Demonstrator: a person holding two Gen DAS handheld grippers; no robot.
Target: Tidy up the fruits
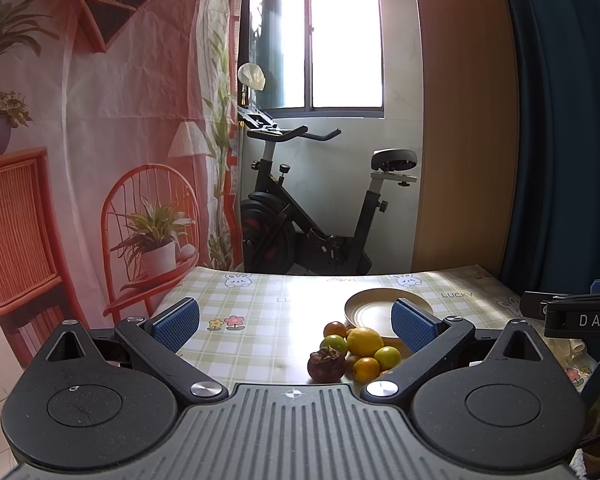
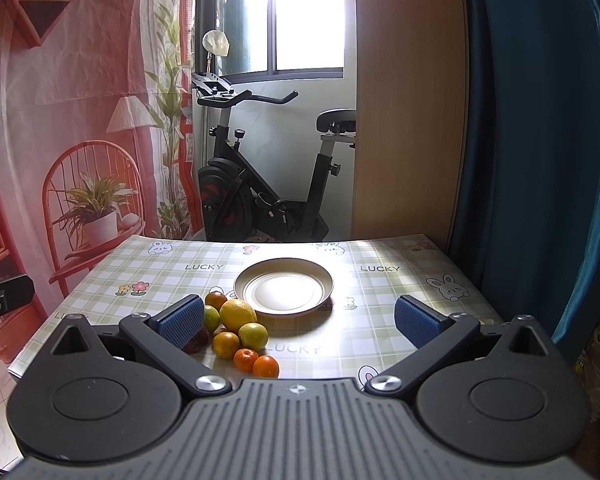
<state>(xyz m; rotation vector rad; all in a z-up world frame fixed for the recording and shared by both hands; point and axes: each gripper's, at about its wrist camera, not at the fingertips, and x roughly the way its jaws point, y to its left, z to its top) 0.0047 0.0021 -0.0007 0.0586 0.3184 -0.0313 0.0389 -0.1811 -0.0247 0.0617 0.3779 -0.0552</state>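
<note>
Room with printed backdrop at left, exercise bike [image 2: 260, 176] at far centre under a bright window, blue curtain [image 2: 540, 140] at right. Table under checked cloth [image 2: 380, 292] marked with rabbits and "LUCKY".

Plate [image 2: 284, 286]: pale, round, bare, mid-table. Judged the intended destination for sorting, hence left unloaded.

Fruit cluster, just near-left of plate, pieces touching one another:
- lemon [image 2: 238, 314], largest, at plate's rim
- mangosteen [image 1: 326, 366], dark, nearest in left view; mostly hidden behind a pad in right view
- green citrus [image 2: 253, 336]
- small oranges [image 2: 265, 366], nearest edge of cluster in right view
None yet on plate.

Left gripper [image 1: 296, 320]: jaws spread wide, nothing held; raised above near table edge, cluster below and slightly right of centre line.

Right gripper [image 2: 300, 322]: jaws spread wide, nothing held; cluster off toward its left pad, plate straight ahead. Wide spread judged suited to taking the lemon first.
</note>
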